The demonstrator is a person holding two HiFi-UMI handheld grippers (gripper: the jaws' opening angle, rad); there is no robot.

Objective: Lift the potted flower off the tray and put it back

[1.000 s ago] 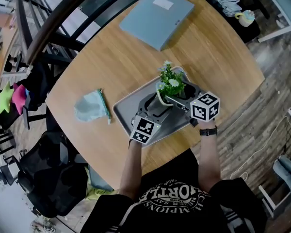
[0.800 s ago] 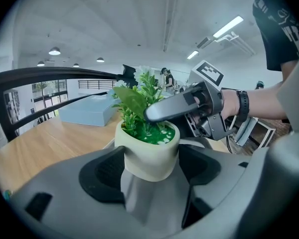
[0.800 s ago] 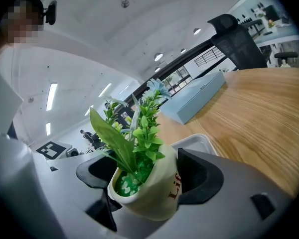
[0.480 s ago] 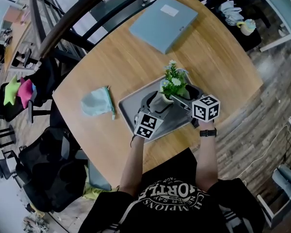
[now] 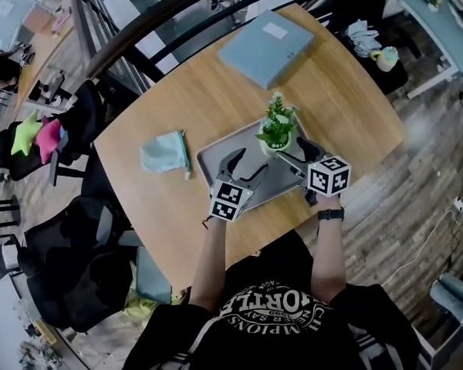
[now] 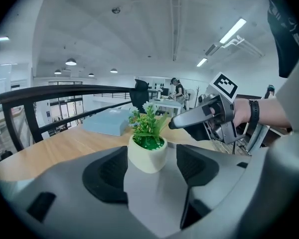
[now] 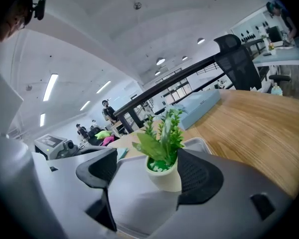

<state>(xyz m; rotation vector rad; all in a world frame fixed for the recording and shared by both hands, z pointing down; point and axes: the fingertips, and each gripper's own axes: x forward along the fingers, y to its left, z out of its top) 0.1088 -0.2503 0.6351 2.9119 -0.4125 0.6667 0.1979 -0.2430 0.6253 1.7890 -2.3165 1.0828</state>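
Wood-grain tabletop (image 5: 201, 91), pale, with rounded corners; notes run left to right from the head view.

- Nine o'clock, beyond the table: green and pink star shapes (image 5: 37, 136), too small to identify. Black office chairs (image 5: 69, 260) at seven o'clock, partly cut off by the frame edge.
- Small teal pouch (image 5: 162, 153) lies flat on the table, just beside the tray at its nine o'clock, apart from it.
- Grey tray (image 5: 216, 149) near table centre. Its near edge is covered by both grippers and their marker cubes.
- Left gripper (image 5: 245, 166) is over the tray's near half. Its jaws are spread and have just been closing a little. Its own view frames the pot in the gap, but the pads are clear of it.
- Potted flower (image 5: 278, 133) stands upright at the tray's two o'clock corner. The leaves hide most of the cream pot from above.
- Right gripper (image 5: 292, 151) is at the pot's four o'clock, jaws released and wide. Its own view puts the pot close by one pad; contact is hard to judge there. From overhead the pot sits just past the tips.
- Blue-grey folder (image 5: 266, 46) lies at twelve o'clock, well apart from the tray.
- A dark curved railing (image 5: 139, 21) runs from ten to twelve o'clock. Plank floor (image 5: 417, 168) at three o'clock. The person's torso is cut off at the bottom edge.
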